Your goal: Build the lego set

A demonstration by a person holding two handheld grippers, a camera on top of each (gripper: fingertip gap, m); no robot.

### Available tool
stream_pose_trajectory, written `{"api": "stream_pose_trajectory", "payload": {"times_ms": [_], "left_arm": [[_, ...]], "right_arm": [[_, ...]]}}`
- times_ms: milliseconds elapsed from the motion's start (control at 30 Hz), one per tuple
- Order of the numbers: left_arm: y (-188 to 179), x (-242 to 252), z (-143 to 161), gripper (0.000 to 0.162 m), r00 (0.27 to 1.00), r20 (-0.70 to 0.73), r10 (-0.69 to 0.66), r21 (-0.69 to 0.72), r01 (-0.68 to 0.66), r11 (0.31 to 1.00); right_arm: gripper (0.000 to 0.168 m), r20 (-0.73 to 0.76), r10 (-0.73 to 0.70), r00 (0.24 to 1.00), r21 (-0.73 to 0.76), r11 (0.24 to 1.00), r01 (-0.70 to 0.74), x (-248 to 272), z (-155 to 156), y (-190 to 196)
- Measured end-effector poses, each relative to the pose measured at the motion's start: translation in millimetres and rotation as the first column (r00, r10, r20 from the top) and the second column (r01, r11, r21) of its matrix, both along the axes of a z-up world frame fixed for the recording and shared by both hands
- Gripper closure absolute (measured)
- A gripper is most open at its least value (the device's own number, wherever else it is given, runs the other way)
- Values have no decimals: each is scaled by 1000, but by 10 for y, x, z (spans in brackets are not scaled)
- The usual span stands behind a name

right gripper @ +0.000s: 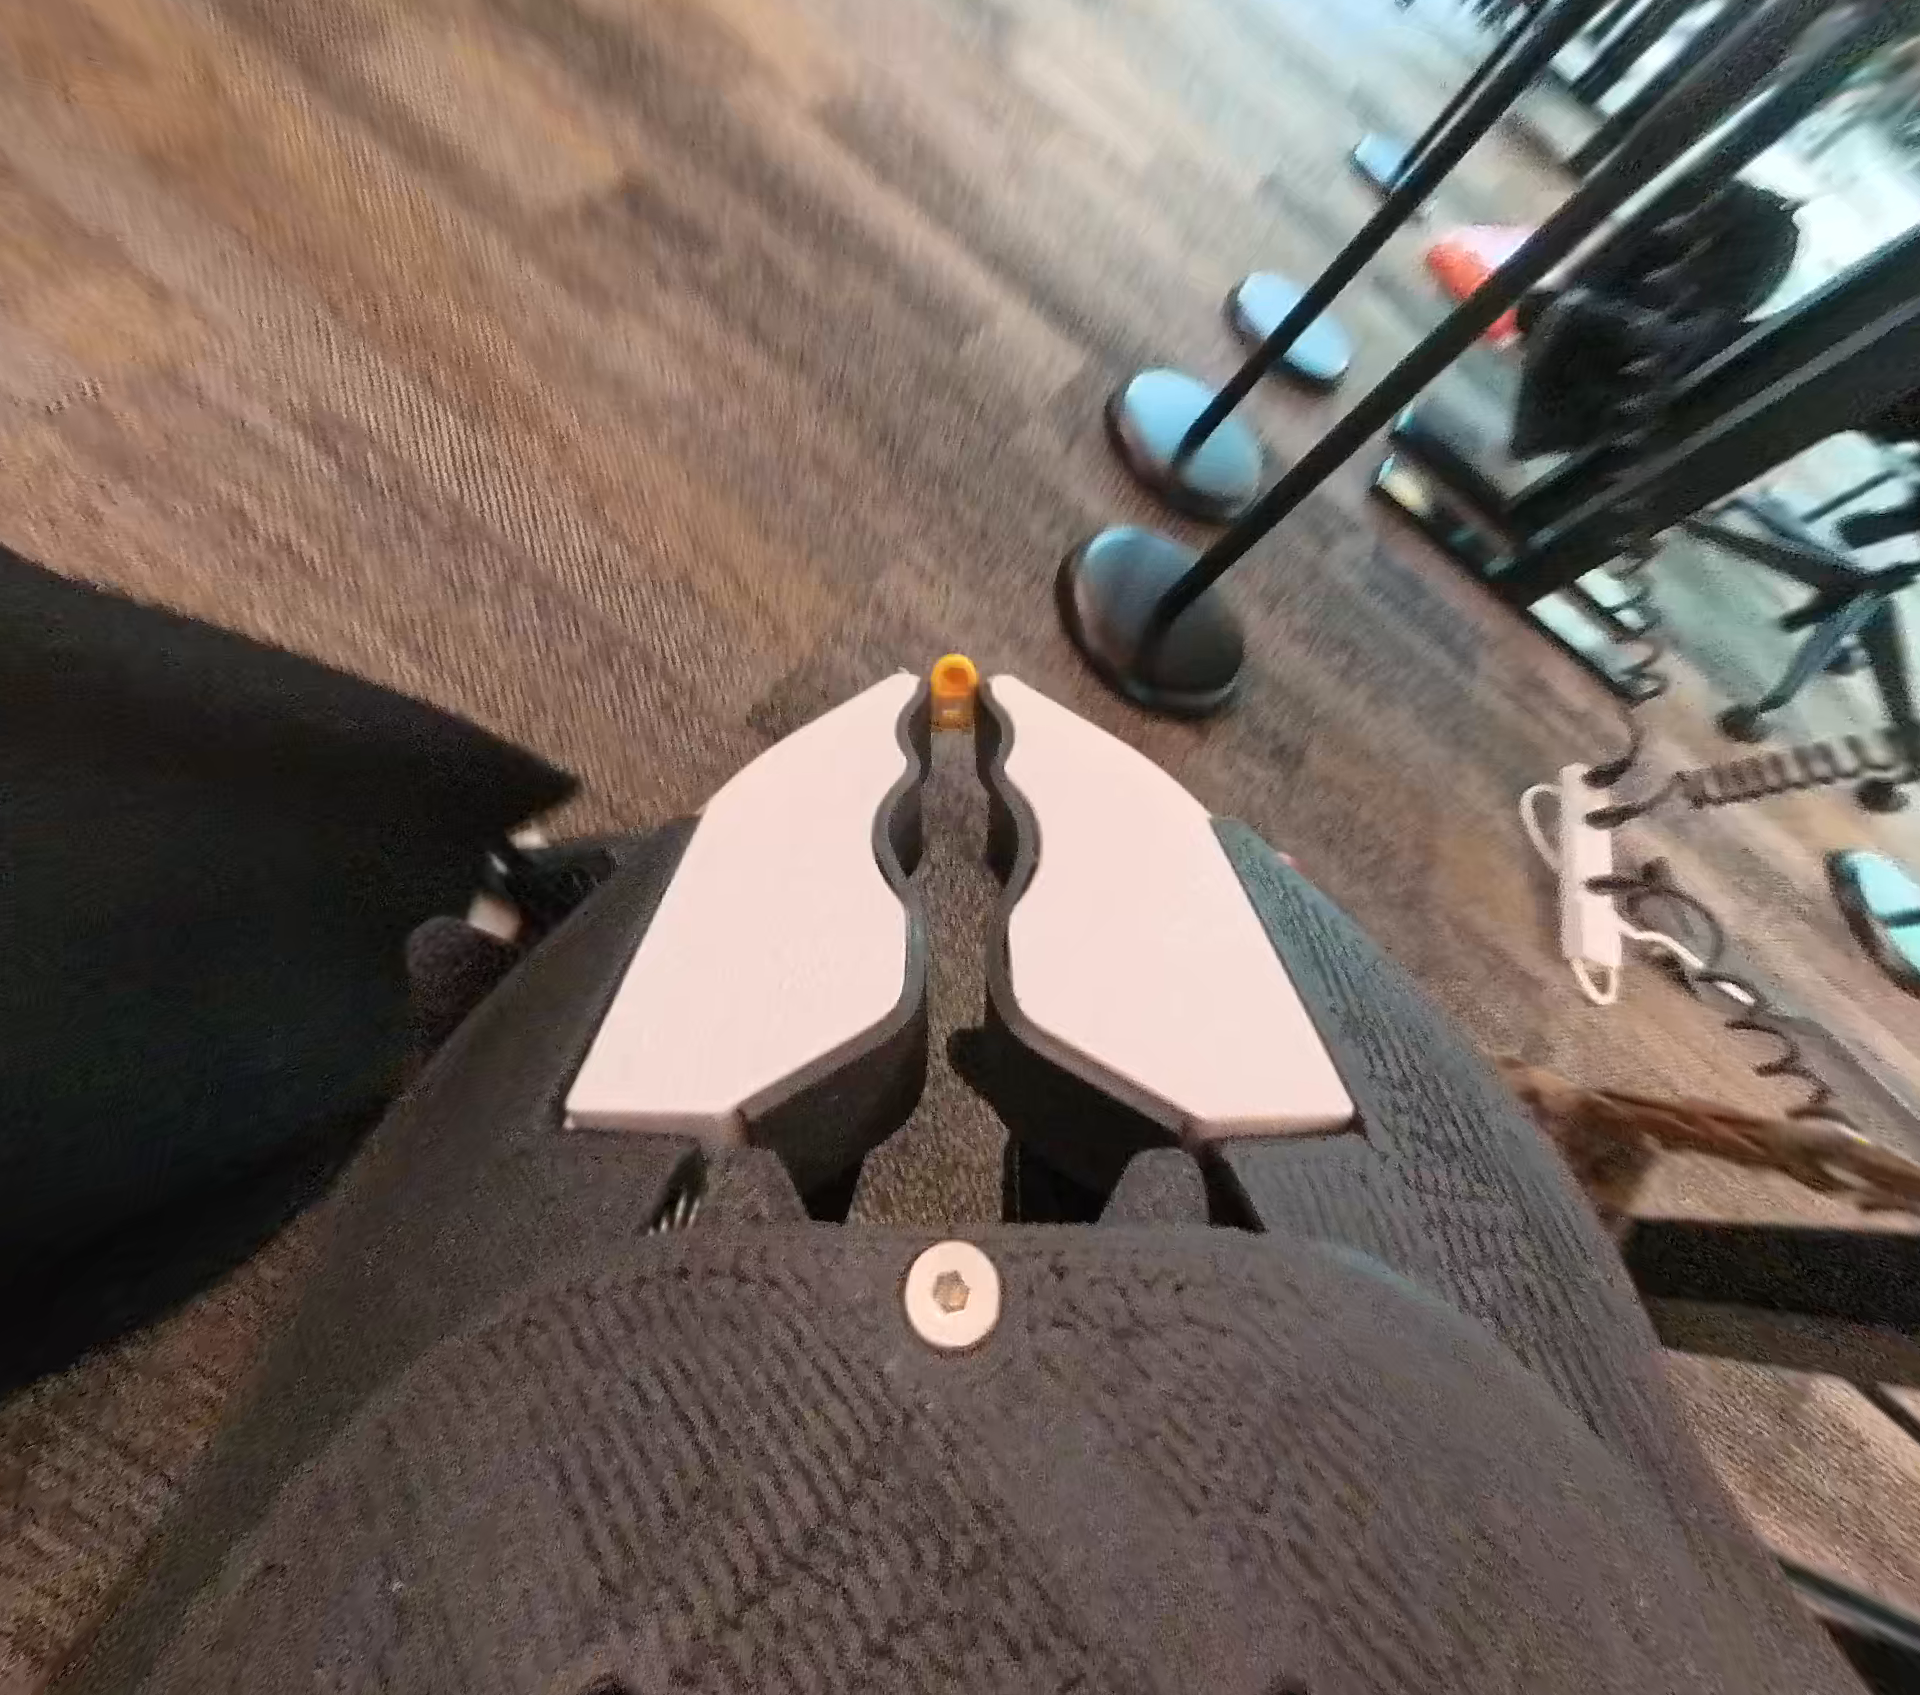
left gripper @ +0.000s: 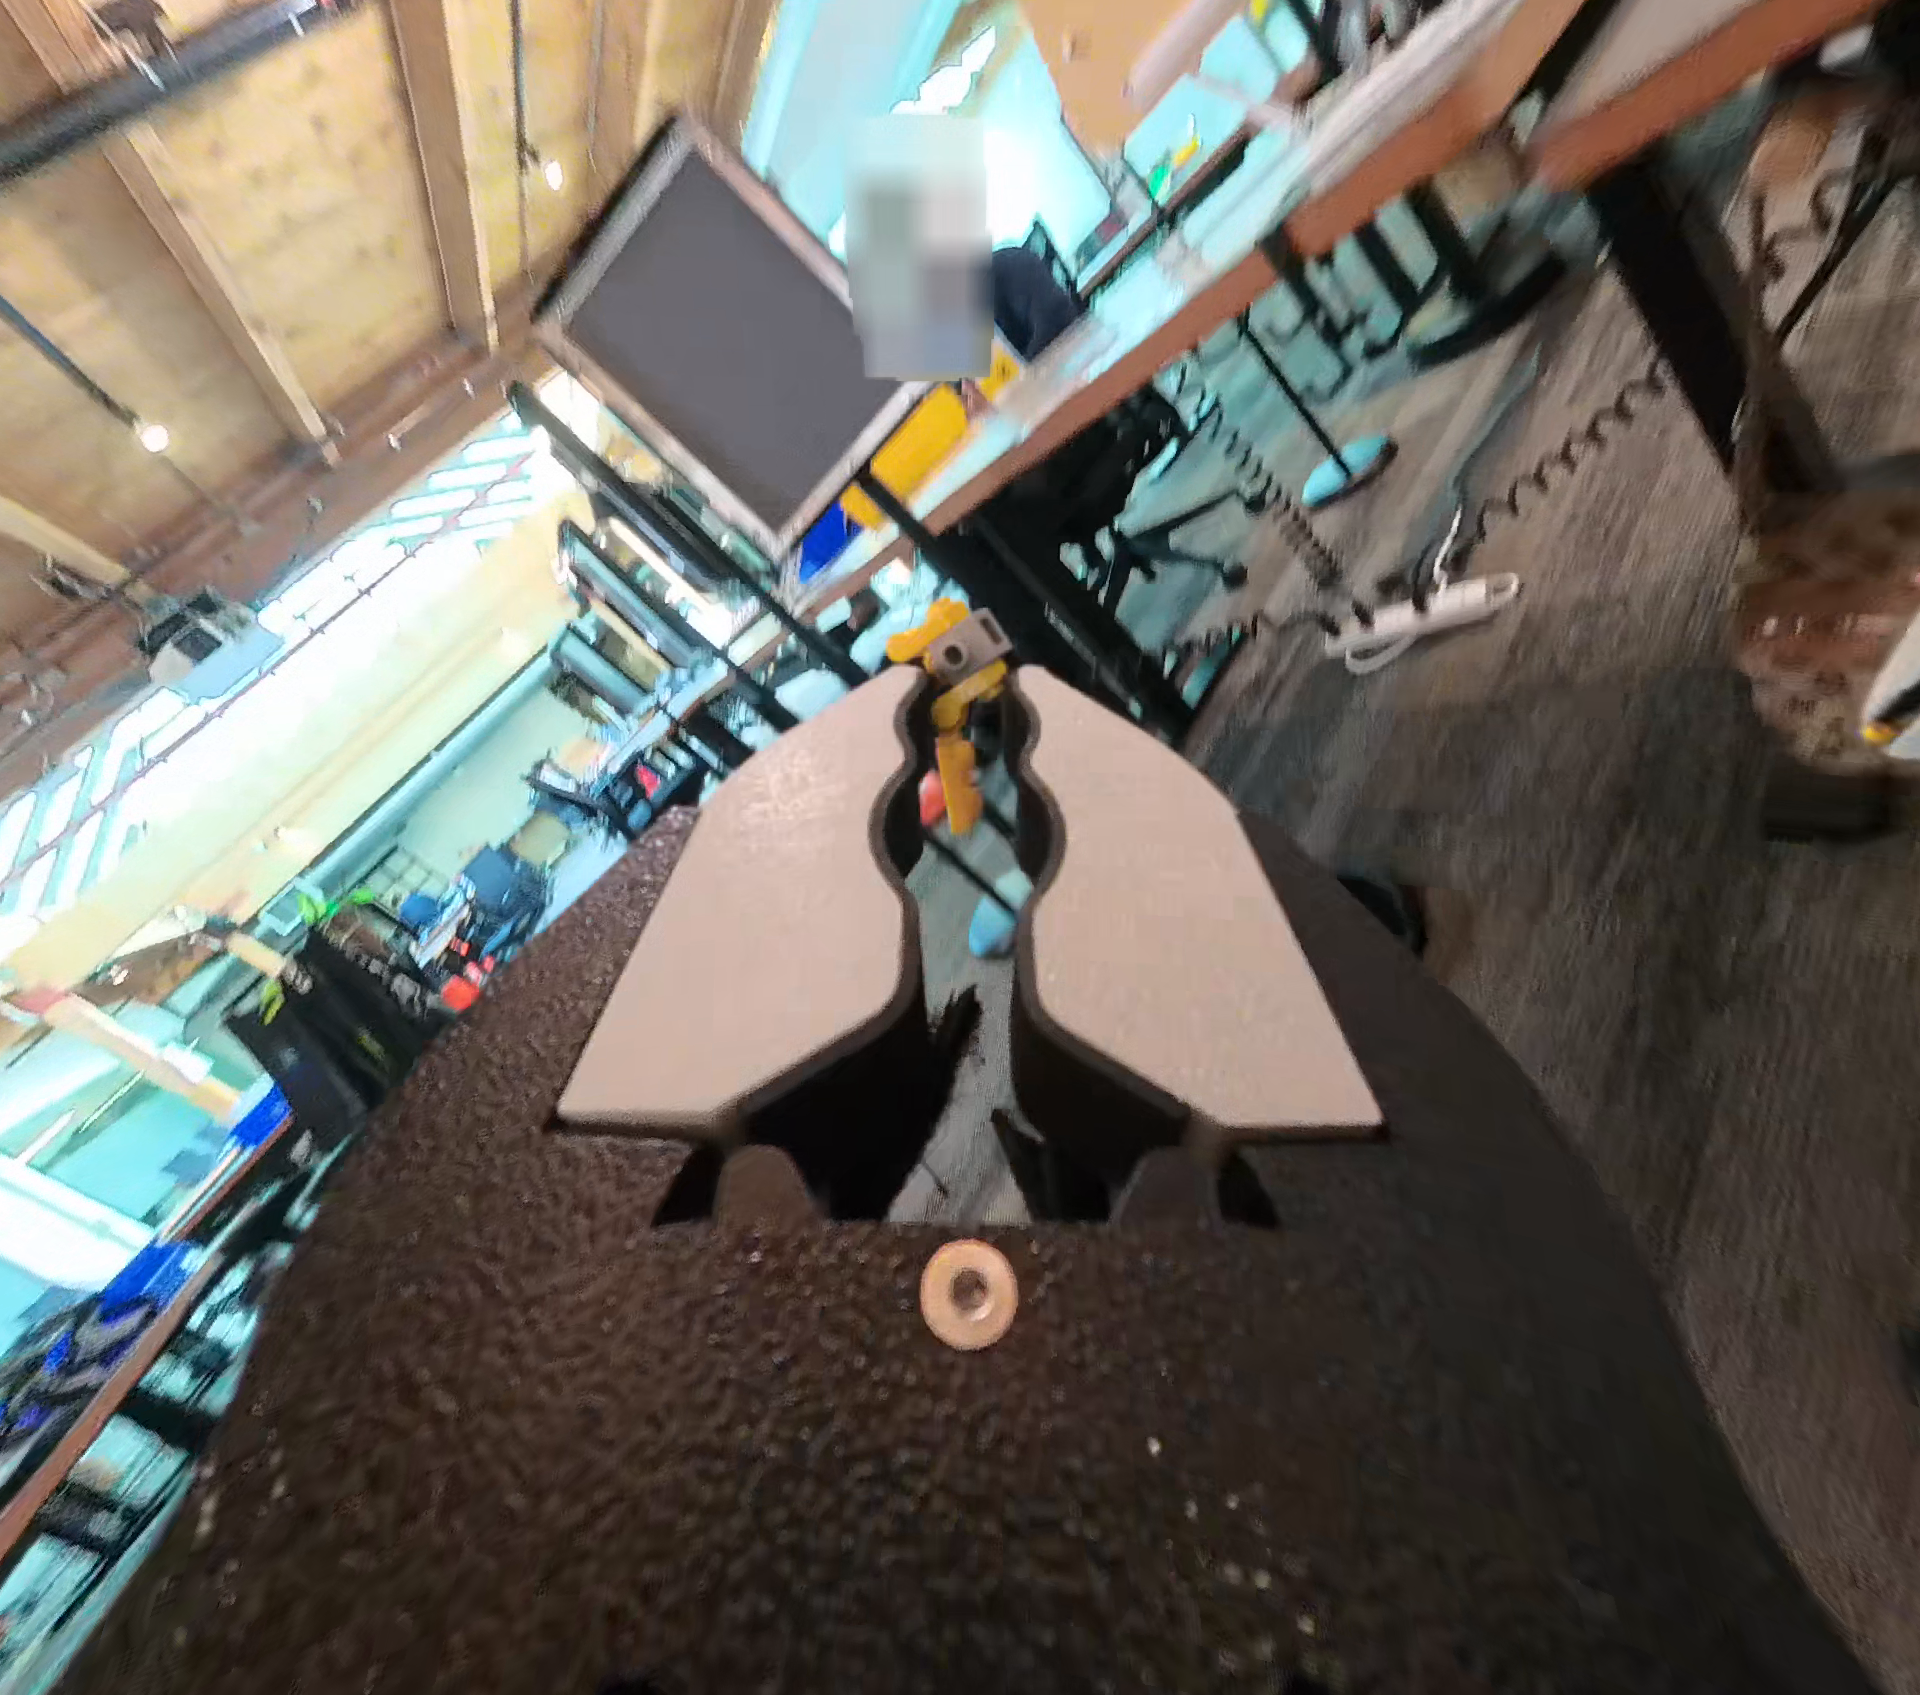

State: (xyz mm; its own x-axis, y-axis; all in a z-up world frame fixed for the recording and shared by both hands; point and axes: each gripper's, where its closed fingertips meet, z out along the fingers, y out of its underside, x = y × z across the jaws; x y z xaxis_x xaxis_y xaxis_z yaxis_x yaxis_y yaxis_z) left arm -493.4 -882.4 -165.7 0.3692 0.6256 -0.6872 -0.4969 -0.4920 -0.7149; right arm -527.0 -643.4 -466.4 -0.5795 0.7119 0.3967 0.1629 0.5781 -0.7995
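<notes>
In the left wrist view my left gripper (left gripper: 964, 681) is shut on a small lego assembly (left gripper: 951, 658) of yellow and grey pieces that sticks out past the fingertips, with a yellow part running back between the fingers. It is held in the air, tilted, facing the room. In the right wrist view my right gripper (right gripper: 954, 687) is shut on a small orange-yellow lego piece (right gripper: 953, 677) with a round hole, pinched at the fingertips. It is held above the carpet. Neither gripper shows in the other's view.
Both views are blurred. Grey carpet (right gripper: 520, 243) lies below. Black stanchion posts with round bases (right gripper: 1153, 617) stand at the right. A white power strip (right gripper: 1584, 892) with a coiled cable lies on the floor. Long tables (left gripper: 1351, 191) and a dark monitor (left gripper: 717, 336) stand farther off.
</notes>
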Motion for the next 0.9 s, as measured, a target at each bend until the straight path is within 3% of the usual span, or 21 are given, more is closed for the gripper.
{"api": "stream_pose_trajectory", "payload": {"times_ms": [167,400,567,733,833,900], "left_arm": [[731,-26,160,150,982,-14,-190,127,190,974],[2105,344,139,150,854,10,-520,168,512,843],[2892,751,210,150,737,4,-675,163,666,728],[3755,1004,275,150,622,10,-783,158,772,616],[4474,1187,460,150,525,-32,-851,153,844,515],[5020,1313,609,150,458,-82,-885,132,885,446]], "right_arm": [[162,-201,-167,965,-187,974,129,883,1277,158],[162,-413,-510,754,-312,858,409,2112,2474,1054],[162,-461,-727,509,-461,686,563,2807,3066,1918],[163,-579,-774,257,-445,564,695,3496,3505,2747],[163,-650,-740,172,-358,498,790,3849,3575,3334],[163,-684,-713,156,-269,445,854,4050,3561,3753]]}}
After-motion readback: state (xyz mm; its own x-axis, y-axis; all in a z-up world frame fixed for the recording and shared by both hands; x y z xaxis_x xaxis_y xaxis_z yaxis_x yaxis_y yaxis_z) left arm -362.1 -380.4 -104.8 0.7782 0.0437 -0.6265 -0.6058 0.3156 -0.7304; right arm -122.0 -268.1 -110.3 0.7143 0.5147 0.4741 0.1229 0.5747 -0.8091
